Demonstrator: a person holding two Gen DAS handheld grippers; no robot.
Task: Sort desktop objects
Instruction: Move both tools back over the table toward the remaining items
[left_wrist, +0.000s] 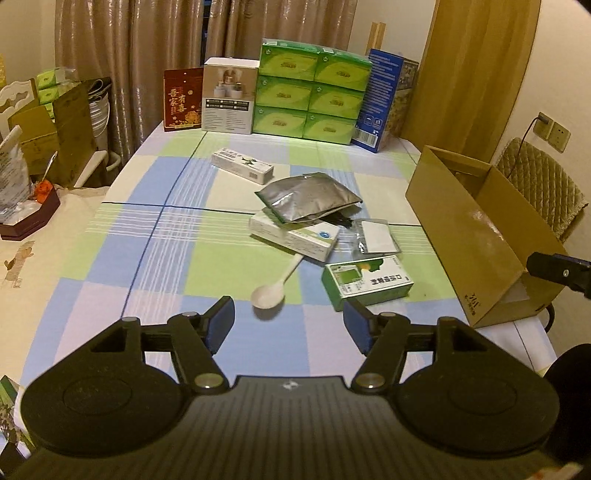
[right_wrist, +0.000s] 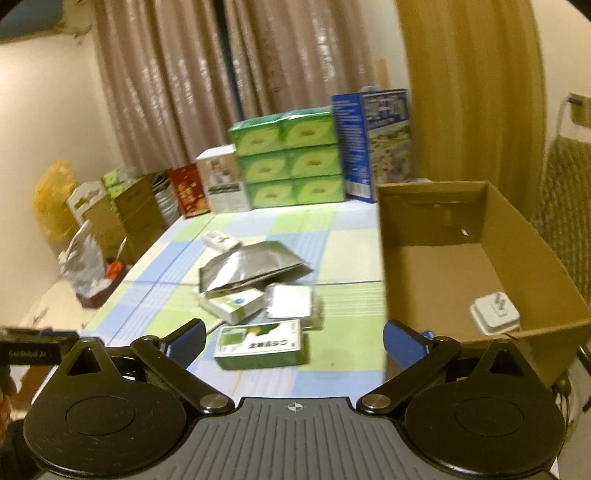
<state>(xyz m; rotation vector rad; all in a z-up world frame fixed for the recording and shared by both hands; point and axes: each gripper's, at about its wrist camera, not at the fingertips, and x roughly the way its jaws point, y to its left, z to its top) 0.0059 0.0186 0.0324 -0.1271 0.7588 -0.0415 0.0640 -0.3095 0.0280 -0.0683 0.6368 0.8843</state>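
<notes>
While both the left gripper (left_wrist: 289, 325) and right gripper (right_wrist: 293, 341) hung spread and empty, the green carton (right_wrist: 258, 344), white spoon (left_wrist: 271, 291) and foil pouch (left_wrist: 308, 197) lay mid-tabletop, awaiting the cardboard box (right_wrist: 447, 266) at the right edge, presumably the sorting bin.

The right gripper (right_wrist: 293, 334) hangs above the checked tablecloth (right_wrist: 347, 251), jaws wide apart and empty. Between them lies a green-and-white carton (right_wrist: 258, 345). Beyond it, a silver foil pouch (right_wrist: 251, 267) overlaps a white box (right_wrist: 232, 304). To the right, an open brown cardboard box (right_wrist: 439, 206) contains a small white square item (right_wrist: 495, 314).
</notes>
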